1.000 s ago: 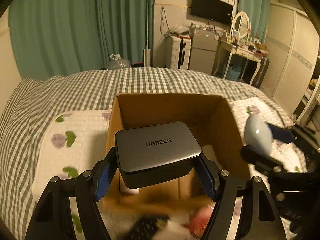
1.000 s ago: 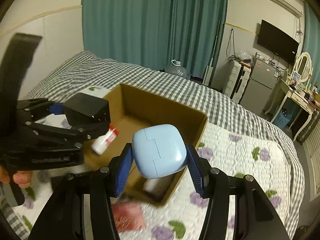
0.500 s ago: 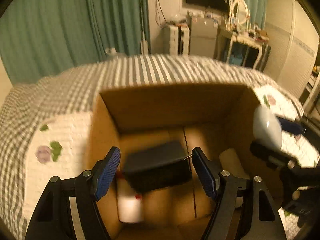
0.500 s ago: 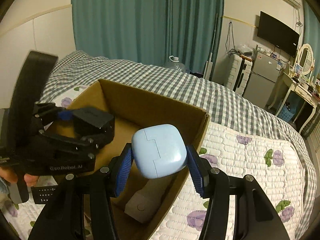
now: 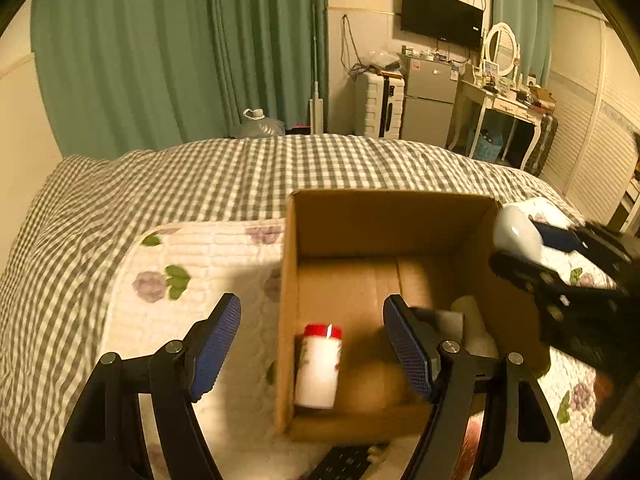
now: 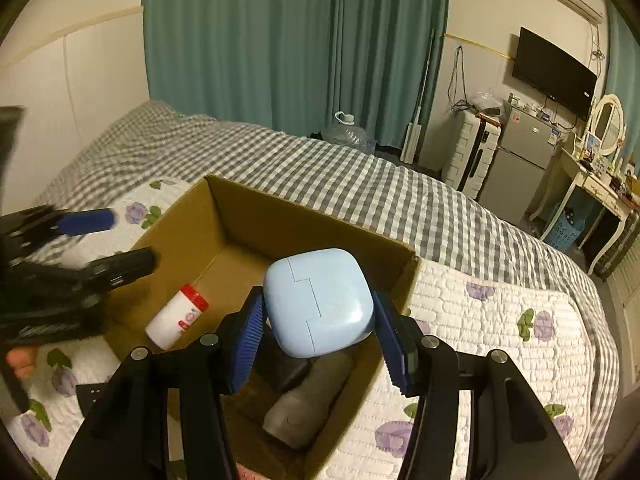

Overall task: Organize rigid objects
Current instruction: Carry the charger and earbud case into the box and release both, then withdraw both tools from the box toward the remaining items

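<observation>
Left wrist view: the left gripper (image 5: 312, 344) is hanging with its jaws wide apart and nothing between them, over the near left corner of the cardboard box (image 5: 288, 292). The box is sitting open on a flowered quilt (image 5: 192, 264) that is lying on the checked bed (image 5: 200, 176). Inside the box, a white bottle with a red cap (image 5: 319, 366) is lying against the left wall, cap pointing away from the camera. Further right, a dark blurred block (image 5: 436, 316) is showing behind the right finger, and a pale roll (image 5: 474, 320) is lying near the right wall. At the far right, the right gripper (image 5: 520, 240) is reaching over the box's right wall with a pale blue case (image 5: 514, 232).

Right wrist view: the left gripper (image 6: 108, 240) is sitting at the left edge, jaws apart, a fingertip showing under it. The bottle (image 6: 176, 318) is lying on the box (image 6: 304, 224) floor. The right gripper (image 6: 318, 334) is holding its jaws clamped on the case (image 6: 318, 302), above the box's near right part. Under the case, the dark block (image 6: 284, 368) and the roll (image 6: 308, 400) are lying together on the floor of the box.
</observation>
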Tool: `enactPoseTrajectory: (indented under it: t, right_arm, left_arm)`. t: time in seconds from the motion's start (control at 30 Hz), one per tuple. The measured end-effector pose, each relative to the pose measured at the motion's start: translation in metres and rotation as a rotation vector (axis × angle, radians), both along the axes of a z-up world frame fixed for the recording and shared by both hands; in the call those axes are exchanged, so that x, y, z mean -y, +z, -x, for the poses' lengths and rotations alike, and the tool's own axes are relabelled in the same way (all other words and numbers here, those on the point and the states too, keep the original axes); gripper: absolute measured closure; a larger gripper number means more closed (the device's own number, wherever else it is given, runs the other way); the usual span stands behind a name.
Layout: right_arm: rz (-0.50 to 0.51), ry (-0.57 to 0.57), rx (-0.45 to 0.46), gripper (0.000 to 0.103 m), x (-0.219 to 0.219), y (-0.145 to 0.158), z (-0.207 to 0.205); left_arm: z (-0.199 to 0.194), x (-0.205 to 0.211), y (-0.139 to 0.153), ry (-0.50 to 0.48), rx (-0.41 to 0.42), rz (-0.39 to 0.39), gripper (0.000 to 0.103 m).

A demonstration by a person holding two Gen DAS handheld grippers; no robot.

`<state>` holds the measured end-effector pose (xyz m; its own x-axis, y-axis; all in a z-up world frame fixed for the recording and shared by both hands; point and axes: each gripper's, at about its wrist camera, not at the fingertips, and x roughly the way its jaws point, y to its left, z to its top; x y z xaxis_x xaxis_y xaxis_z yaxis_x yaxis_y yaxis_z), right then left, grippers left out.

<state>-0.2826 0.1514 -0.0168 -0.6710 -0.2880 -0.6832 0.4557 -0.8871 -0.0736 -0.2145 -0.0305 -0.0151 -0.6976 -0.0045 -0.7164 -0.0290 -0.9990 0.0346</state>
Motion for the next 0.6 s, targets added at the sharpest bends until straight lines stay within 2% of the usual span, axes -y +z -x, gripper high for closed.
enactPoseTrajectory:
  t: [0.17,0.3,0.33,0.37,0.4,0.5,0.6]
  right_arm:
    - [-0.061,-0.012,0.013,0.050,0.019,-0.013,0.016]
    - [-0.085,-0.048,0.013,0.049,0.026,-0.020,0.025]
    - [-0.090,-0.053,0.014,0.046,0.028,-0.021,0.026]
    - [-0.096,-0.055,0.012,0.031,0.029,-0.021,0.025]
    - [-0.099,-0.065,0.001,0.025,0.029,-0.019,0.023]
    - [-0.068,-0.056,-0.027,0.025,0.024,-0.005,0.007]
    - [-0.062,-0.056,-0.062,0.023,0.016,0.013,-0.017]
  left_arm:
    - [-0.018,0.008,-0.006,0.018,0.000,0.026,0.027]
    - [-0.037,0.013,-0.022,0.038,0.007,0.061,0.026]
    - [-0.042,0.014,-0.028,0.044,0.015,0.062,0.027]
    - [-0.048,0.015,-0.033,0.055,0.019,0.057,0.026]
    - [-0.053,0.015,-0.034,0.064,0.004,0.051,0.026]
    - [-0.064,0.018,-0.033,0.078,0.003,0.026,0.026]
    - [-0.076,0.013,-0.030,0.065,0.007,0.051,0.026]
